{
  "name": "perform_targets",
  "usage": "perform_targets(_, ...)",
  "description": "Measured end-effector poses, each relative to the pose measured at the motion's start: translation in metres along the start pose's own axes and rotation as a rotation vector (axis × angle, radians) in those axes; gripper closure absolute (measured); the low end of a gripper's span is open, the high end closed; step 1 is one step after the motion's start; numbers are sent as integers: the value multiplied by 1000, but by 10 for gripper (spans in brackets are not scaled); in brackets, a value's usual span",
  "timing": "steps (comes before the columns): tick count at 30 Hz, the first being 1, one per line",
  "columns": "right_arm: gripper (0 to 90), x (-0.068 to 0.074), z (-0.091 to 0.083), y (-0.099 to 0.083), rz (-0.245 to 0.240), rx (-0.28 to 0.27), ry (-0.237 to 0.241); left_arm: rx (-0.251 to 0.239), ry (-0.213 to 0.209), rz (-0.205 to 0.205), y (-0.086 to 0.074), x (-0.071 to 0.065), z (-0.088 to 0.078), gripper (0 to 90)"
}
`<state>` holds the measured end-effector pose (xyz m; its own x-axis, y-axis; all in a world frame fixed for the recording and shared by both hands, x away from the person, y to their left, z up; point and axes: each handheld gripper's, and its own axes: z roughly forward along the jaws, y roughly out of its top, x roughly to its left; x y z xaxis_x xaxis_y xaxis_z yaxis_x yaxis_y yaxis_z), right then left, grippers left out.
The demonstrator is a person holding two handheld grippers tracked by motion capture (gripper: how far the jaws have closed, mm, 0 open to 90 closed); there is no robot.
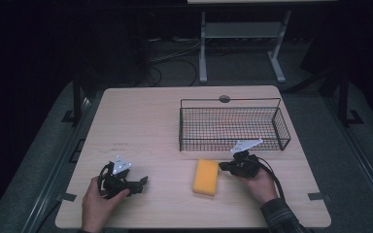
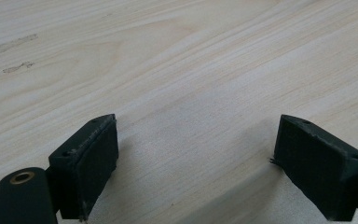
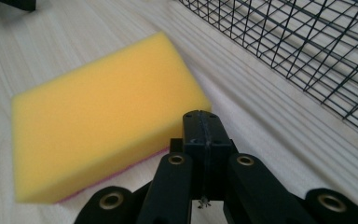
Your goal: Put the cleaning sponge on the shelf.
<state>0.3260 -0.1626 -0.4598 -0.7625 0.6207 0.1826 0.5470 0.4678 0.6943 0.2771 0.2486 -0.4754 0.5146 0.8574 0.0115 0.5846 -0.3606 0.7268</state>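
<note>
A yellow sponge (image 1: 206, 177) lies flat on the wooden table (image 1: 145, 126), in front of a black wire basket (image 1: 233, 125). In the right gripper view the sponge (image 3: 98, 112) has a thin pink layer underneath. My right gripper (image 1: 223, 167) is shut, its tip at the sponge's right edge with nothing between the pads; its joined fingertips (image 3: 204, 133) sit just in front of the sponge's near corner. My left gripper (image 1: 143, 181) rests at the table's front left, held by a hand. Its pads (image 2: 91, 158) stand wide apart over bare wood.
The wire basket (image 3: 307, 42) stands just behind the right gripper, its mesh wall close by. A round cable hole (image 1: 224, 99) is at the table's far edge. Beyond the table stand a white desk frame (image 1: 243, 39) and cables on the dark floor.
</note>
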Motion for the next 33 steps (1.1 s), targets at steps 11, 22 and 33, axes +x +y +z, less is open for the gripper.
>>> perform_targets(11,896,10,-12,12,-11,-50,31,0,0,0,0,0,0,128)
perform_targets(22,896,41,-5,24,-66,-57,114,-3,0,-3,0,0,0,128)
perform_targets(33,896,60,10,29,-85,-45,165,-3,0,-3,0,0,0,129)
